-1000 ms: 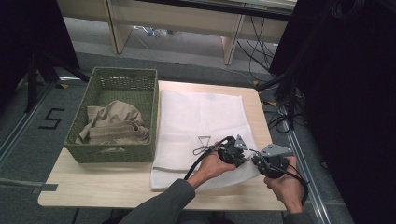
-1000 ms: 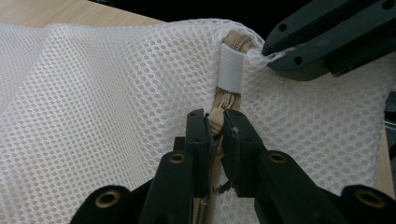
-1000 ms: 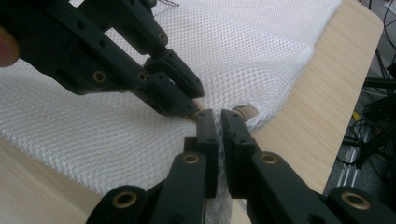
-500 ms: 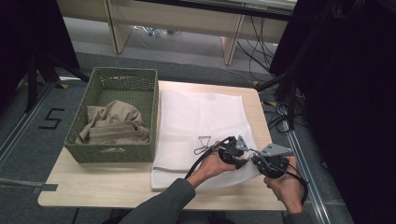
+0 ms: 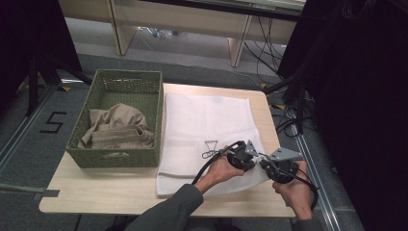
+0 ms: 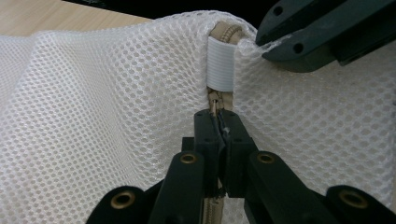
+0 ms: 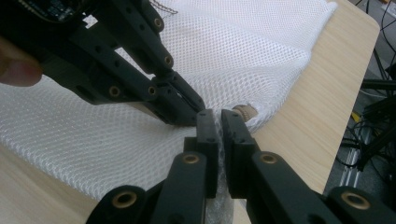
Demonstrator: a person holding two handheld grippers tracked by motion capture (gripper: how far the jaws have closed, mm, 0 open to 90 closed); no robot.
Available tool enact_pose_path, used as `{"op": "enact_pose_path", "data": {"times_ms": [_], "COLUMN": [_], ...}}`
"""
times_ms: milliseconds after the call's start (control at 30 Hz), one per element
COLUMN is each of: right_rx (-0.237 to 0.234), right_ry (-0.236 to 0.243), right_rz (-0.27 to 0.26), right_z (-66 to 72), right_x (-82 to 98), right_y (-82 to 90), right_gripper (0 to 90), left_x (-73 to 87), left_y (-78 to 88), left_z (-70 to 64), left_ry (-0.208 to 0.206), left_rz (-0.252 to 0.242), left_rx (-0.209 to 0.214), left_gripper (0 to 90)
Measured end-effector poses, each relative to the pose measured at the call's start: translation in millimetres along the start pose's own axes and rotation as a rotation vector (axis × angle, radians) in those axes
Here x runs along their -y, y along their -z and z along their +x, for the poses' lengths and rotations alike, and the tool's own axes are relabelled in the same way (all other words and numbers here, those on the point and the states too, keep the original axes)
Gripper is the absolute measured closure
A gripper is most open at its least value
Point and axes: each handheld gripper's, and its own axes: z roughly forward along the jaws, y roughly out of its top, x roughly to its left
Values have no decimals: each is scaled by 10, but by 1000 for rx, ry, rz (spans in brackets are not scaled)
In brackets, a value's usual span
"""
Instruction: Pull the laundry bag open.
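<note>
**Both claws locked on the mesh bag's zip corner**

Down at the five o'clock corner of the counter [image 5: 96, 192], the two hands meet over the white mesh bag [image 5: 207, 120], which lies flat across the middle of the counter, just right of the green basket [image 5: 115, 156]. The left claw [image 6: 219, 126] has just been closing, and now its jaws are pinched tight on the zip pull [image 6: 214, 105], right below the white ribbed tab [image 6: 220, 63] at the end of the tan zipper [image 6: 224, 32]. The right claw [image 7: 218, 126] is clamped on the mesh at the zipper's end, jaws nearly together with netting squeezed between them; the tan zipper end pokes out at two o'clock from its tips. In the right gripper view the left claw comes in from ten o'clock, tips almost touching the right claw's. The bag's corner is lifted off the counter between them. A beige cloth [image 5: 118, 127] sits crumpled in the basket, and a black wire clip [image 5: 210, 148] lies on the bag at nine o'clock from the claws.
</note>
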Motion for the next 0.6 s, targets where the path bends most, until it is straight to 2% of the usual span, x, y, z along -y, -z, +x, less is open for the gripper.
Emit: {"op": "enact_pose_path", "data": {"times_ms": [133, 200, 267, 300, 333, 367, 400, 433, 467, 500, 567, 600], "right_rx": [-2, -15, -10, -10, -2, -2, 3, 3, 4, 6, 4, -4], "right_ry": [-26, -37, -70, -70, -111, -111, -152, -152, -182, -251, -263, -291], "right_rz": [-10, -10, -17, -17, -18, -18, -22, -22, -21, -32, -28, -28], "right_z": [-17, -36, -50, -50, -87, -87, -130, -130, -144, -187, -194, -216], "right_x": [19, 34, 52, 52, 77, 77, 112, 112, 125, 154, 157, 166], "right_y": [-2, -8, -9, -9, -18, -18, -31, -31, -39, -57, -57, -69], "right_gripper": [867, 857, 810, 810, 757, 757, 671, 671, 625, 566, 548, 528], "left_x": [-1, -1, 0, -4, -11, -11, -15, -17, -19, -21, -23, -20], "left_y": [39, 44, 49, 57, 71, 71, 85, 94, 104, 111, 119, 121], "left_z": [-6, -7, -14, -18, -19, -19, -17, -13, -12, -13, -23, -28], "left_ry": [-24, -26, -28, -28, -23, -23, -21, -27, -29, -30, -31, -34], "left_rz": [0, 4, 0, -2, -8, -8, -13, -14, -14, -15, -19, -18], "left_rx": [-14, -17, -23, -29, -32, -32, -35, -37, -40, -43, -43, -43], "left_gripper": [869, 869, 869, 869, 869, 869, 869, 869, 869, 869, 869, 869]}}
